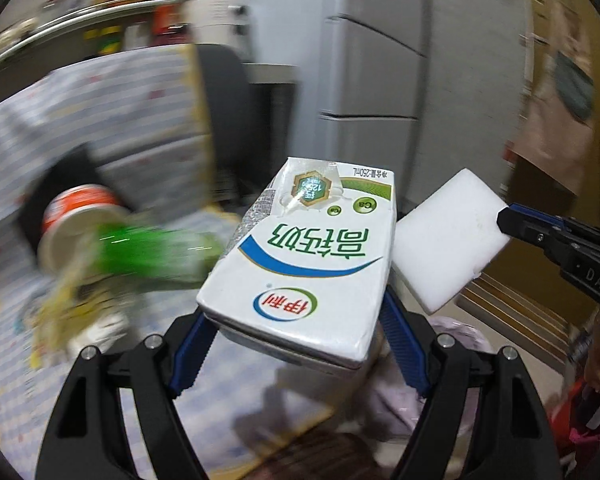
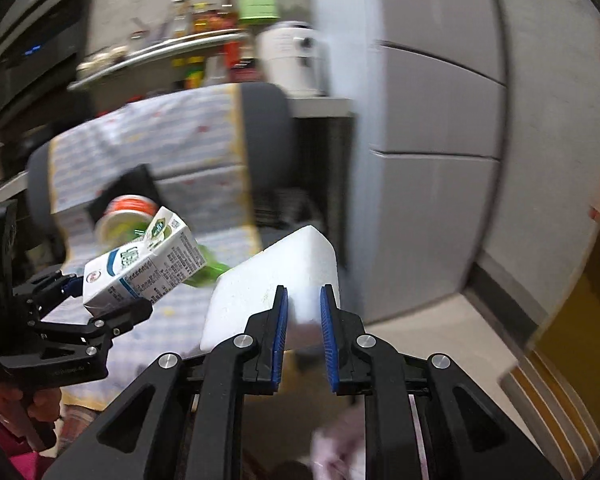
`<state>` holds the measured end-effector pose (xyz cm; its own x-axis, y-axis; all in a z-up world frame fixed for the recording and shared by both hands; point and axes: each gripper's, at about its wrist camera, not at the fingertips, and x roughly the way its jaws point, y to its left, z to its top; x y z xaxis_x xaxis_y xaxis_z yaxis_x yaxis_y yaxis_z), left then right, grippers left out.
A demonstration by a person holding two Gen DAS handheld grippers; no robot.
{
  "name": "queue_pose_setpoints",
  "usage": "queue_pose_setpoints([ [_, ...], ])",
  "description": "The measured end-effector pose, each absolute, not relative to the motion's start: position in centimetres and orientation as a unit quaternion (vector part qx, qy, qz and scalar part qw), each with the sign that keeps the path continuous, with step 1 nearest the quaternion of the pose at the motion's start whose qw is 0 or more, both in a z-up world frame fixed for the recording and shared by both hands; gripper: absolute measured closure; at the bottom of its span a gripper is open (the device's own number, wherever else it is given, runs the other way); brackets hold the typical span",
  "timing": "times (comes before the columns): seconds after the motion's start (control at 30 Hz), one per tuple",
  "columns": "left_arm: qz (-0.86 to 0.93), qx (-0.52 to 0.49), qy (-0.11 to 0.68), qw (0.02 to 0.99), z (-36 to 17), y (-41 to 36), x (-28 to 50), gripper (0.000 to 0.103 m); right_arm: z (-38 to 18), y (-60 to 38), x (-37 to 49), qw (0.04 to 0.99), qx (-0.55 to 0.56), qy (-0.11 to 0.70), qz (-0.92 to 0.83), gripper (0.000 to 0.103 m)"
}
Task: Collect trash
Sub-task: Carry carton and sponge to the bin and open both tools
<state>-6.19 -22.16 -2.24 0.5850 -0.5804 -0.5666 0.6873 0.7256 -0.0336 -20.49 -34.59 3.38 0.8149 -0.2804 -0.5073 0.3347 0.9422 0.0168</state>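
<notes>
My left gripper (image 1: 296, 340) is shut on a white milk carton (image 1: 304, 264) with green and blue print, held in the air; it also shows in the right wrist view (image 2: 140, 268). My right gripper (image 2: 304, 308) is shut on a white foam block (image 2: 272, 292), which also shows at the right of the left wrist view (image 1: 448, 240). On the checked tablecloth (image 1: 80, 120) lie a paper cup (image 1: 72, 224) with an orange band, a green plastic bottle (image 1: 148, 256) and a crumpled yellow wrapper (image 1: 72, 308), all blurred.
A grey refrigerator (image 1: 380, 60) stands behind. A dark chair back (image 2: 268, 132) sits at the table's far edge. A cluttered counter with bottles (image 2: 204, 20) and a white appliance (image 2: 292, 56) runs along the back. A pale bag (image 1: 404, 392) lies below the grippers.
</notes>
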Motion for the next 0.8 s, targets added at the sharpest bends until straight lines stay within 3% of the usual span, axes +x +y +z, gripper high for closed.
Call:
queue_pose_setpoints([
  [0.6, -0.5, 0.215, 0.333, 0.77, -9.0, -37.5, -11.9, 0.026, -1.3, -43.6, -30.0, 0.897, 0.091, 0.301, -0.311, 0.084],
  [0.73, -0.502, 0.223, 0.355, 0.757, -10.2, -38.6, -11.6, 0.025, -2.6, -44.6, -29.8, 0.888, 0.1, 0.324, -0.311, 0.079],
  [0.8, -0.496, 0.222, 0.361, 0.757, -10.5, -38.7, -11.3, 0.019, -3.5, -44.9, -29.6, 0.884, 0.106, 0.338, -0.306, 0.074],
])
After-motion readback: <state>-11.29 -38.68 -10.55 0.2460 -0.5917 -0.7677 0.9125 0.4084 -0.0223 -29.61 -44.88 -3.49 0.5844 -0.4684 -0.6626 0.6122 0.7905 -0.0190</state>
